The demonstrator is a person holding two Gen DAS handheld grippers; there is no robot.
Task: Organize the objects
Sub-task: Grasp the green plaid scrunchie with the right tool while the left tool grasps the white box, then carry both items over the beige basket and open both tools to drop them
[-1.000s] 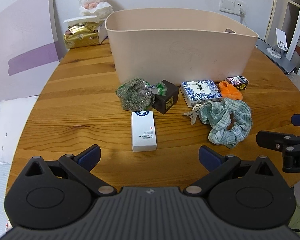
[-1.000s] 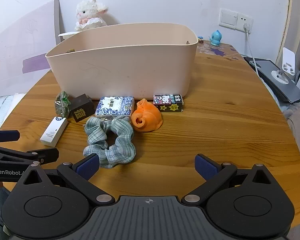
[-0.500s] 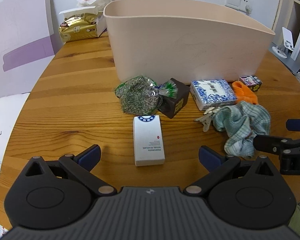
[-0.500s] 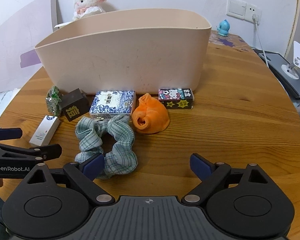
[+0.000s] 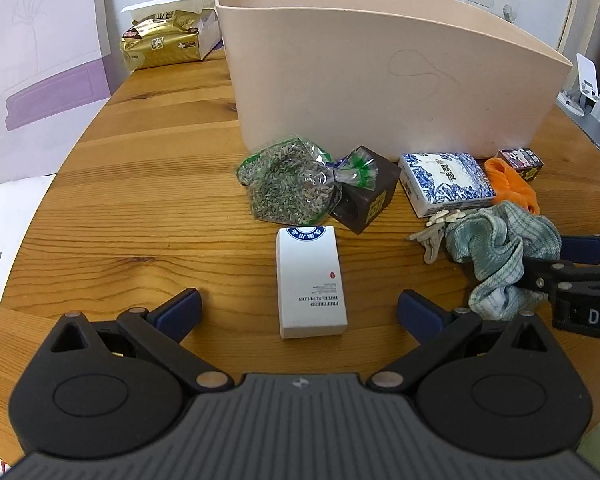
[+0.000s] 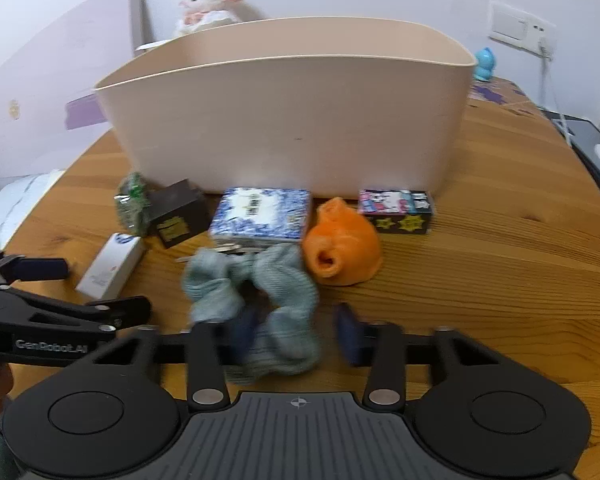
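Now narrowed from wide-spread around the green scrunchie (image 6: 256,304) on the table (image 6: 500,280) before the beige bin (image 6: 292,120): right gripper (image 6: 296,336) mid-pinch, grasp under way; left gripper (image 5: 300,312) spread over the white box (image 5: 310,280).

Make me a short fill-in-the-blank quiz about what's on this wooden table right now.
1. The right gripper is around the pale green checked fabric ____.
2. The white rectangular box lies between the open fingers of the ____ gripper.
3. The orange rubbery lump sits in front of the large ____ plastic tub.

Missing words: scrunchie; left; beige
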